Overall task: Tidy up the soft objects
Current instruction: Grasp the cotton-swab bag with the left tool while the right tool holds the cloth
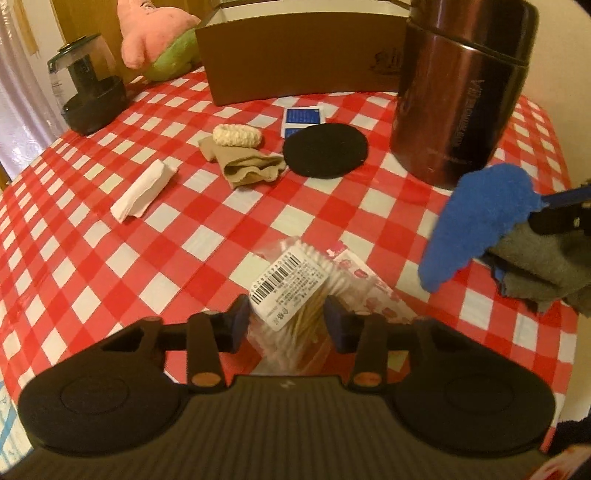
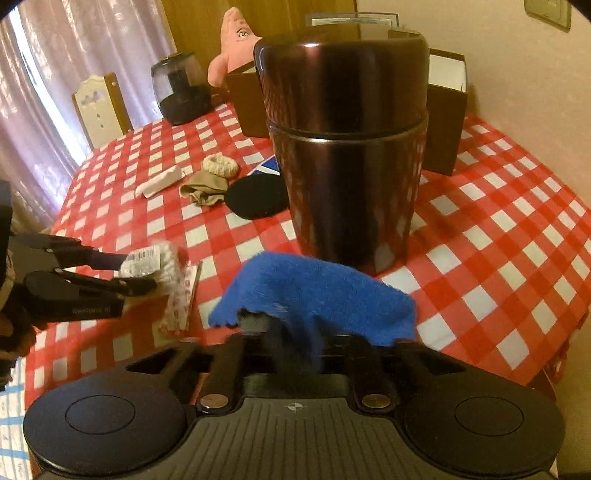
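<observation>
Left tongs [image 1: 287, 322] clamp cotton swab pack [image 1: 291, 291]. Right tongs [image 2: 299, 341]: blue cloth [image 2: 317, 299] draped over them, grip state unclear. Thermos [image 2: 347, 147] just beyond.

The left tongs [image 1: 287, 325] squeeze a clear plastic bag of white cotton swabs [image 1: 295, 295] with a barcode label, just above the red and white checked tabletop [image 1: 110, 236]. A small packet with a pink flower print [image 1: 369, 284] lies under the bag. On the right, the right tongs [image 1: 561, 214] come in at the edge with a fuzzy blue cloth [image 1: 476, 225] draped over them and a grey cloth [image 1: 539, 266] under it. Behind stands a tall shiny brown metal flask [image 1: 461, 92]. Farther back lie a round black pad [image 1: 325, 149], a crumpled tan cloth [image 1: 247, 166], a cream knitted ring [image 1: 238, 134], a folded white tissue [image 1: 144, 192], a brown cardboard box [image 1: 303, 51] and a pink plush toy [image 1: 155, 33].
</observation>
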Tool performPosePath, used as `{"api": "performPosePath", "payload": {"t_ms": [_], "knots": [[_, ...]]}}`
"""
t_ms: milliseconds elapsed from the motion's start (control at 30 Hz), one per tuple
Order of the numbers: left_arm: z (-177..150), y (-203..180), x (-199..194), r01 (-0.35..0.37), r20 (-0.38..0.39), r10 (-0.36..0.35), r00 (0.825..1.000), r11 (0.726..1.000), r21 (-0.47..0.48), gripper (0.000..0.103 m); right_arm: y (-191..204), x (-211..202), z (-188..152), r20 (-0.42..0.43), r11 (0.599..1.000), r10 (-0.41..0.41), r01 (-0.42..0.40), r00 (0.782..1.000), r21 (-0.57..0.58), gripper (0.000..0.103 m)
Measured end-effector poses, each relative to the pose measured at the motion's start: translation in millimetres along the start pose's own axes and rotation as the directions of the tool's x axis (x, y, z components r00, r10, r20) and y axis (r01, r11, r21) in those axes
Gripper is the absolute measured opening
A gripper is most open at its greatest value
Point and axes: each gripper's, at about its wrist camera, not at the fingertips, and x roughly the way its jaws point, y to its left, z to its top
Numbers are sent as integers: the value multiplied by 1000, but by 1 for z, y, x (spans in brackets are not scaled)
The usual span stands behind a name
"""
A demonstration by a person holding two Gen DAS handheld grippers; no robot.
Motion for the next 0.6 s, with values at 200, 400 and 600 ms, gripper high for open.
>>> {"api": "performPosePath", "payload": {"t_ms": [200,400,600], "knots": [[-8,11,-12,20,25,-19,1000,999,-45,19,-7,-9,-6,32,999,-30,29,999,20,77],[-16,28,-33,-11,34,16,999,989,-146,19,-21,9,-14,-18,993,-38,39,999,110,94],[-24,42,-45,-45,23,51,998,976,-213,19,-17,27,-29,-43,990,-82,86,996,107,95]]}}
